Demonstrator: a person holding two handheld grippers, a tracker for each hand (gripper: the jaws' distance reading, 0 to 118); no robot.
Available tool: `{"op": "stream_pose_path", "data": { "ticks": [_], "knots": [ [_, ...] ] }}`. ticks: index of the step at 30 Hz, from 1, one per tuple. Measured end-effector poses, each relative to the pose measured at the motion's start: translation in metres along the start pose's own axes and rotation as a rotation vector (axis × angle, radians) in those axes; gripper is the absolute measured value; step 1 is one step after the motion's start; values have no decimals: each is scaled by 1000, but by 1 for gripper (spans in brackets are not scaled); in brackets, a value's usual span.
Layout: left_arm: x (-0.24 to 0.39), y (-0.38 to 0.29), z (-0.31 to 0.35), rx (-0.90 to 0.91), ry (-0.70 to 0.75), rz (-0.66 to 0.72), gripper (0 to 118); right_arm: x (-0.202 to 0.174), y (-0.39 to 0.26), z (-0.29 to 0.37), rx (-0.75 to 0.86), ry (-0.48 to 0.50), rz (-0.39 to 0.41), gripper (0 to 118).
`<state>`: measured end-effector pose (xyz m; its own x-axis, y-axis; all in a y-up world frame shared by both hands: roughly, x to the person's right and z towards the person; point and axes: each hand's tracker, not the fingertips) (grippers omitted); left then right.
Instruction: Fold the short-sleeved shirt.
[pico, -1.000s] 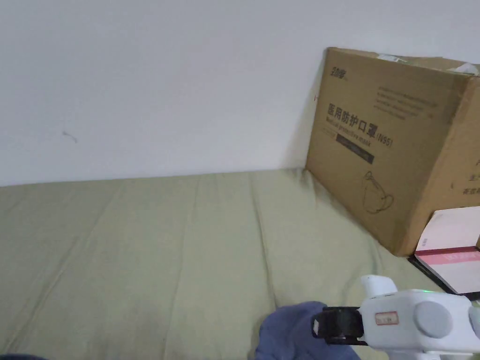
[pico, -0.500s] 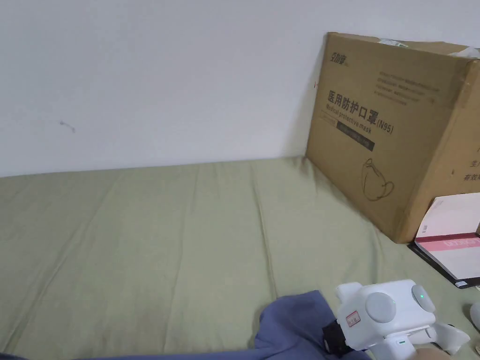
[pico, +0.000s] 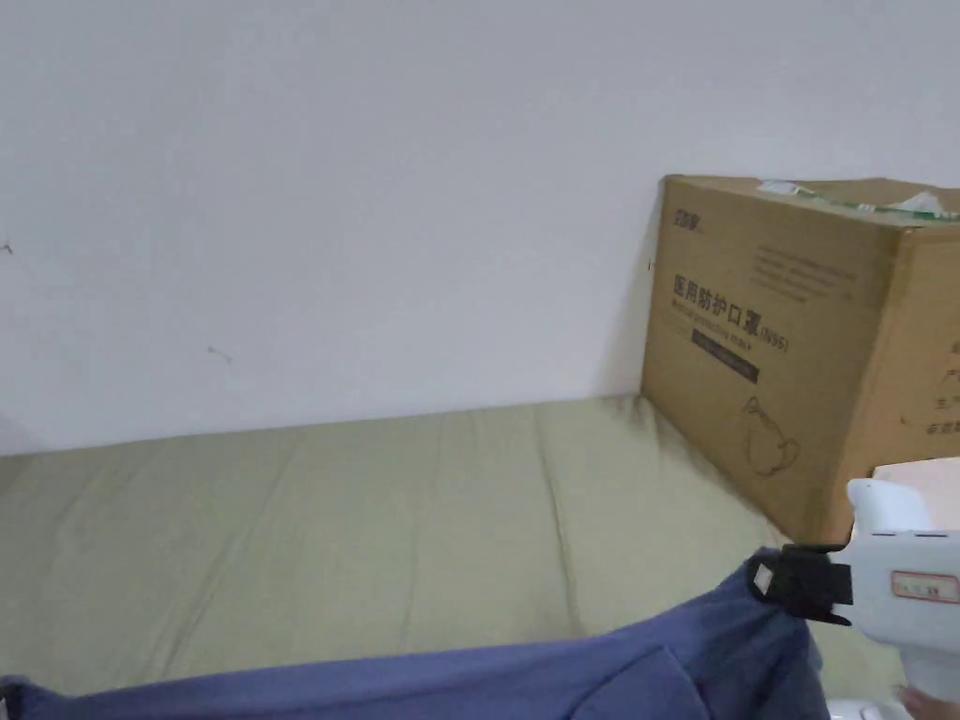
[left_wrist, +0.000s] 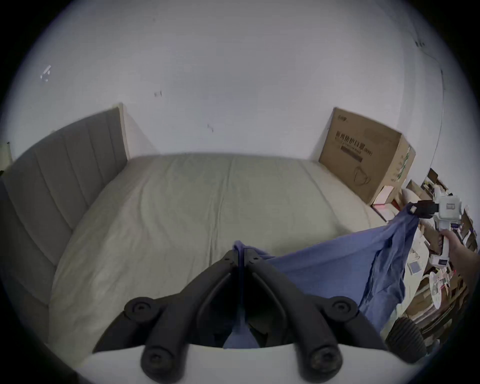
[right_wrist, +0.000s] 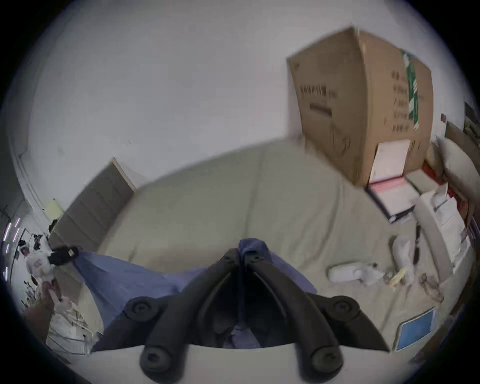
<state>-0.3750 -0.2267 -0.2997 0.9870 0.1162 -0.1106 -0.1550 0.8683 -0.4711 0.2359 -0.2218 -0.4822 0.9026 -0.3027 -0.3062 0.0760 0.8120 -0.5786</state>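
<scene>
Nearest the camera, left tool (left_wrist: 241, 256) and right tool (right_wrist: 241, 253), each pinched tight on a corner of the blue cotton short-sleeved shirt (left_wrist: 337, 262). Stretched taut between them, lifted above the pale green bed (pico: 375, 525), probably for spreading flat. Beyond, brown cardboard box (pico: 797, 347) against white wall (pico: 328, 187).
</scene>
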Motion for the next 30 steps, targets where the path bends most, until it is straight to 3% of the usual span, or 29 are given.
{"op": "stream_pose_path", "data": {
  "ticks": [6,14,19,23,27,30],
  "knots": [
    [18,45,81,207,-12,-36,2,-42,50,89,142,35,60,2],
    [37,122,129,320,-9,-83,2,-67,128,135,277,30,104,2],
    [41,166,120,325,3,-105,2,-79,186,133,299,11,119,2],
    [42,197,98,333,34,-118,2,-95,227,113,311,-58,203,2],
    [38,226,65,322,54,-90,2,-101,265,83,319,-65,154,2],
    [33,243,35,324,64,-67,2,-107,291,57,337,-95,160,2]
  ]
}}
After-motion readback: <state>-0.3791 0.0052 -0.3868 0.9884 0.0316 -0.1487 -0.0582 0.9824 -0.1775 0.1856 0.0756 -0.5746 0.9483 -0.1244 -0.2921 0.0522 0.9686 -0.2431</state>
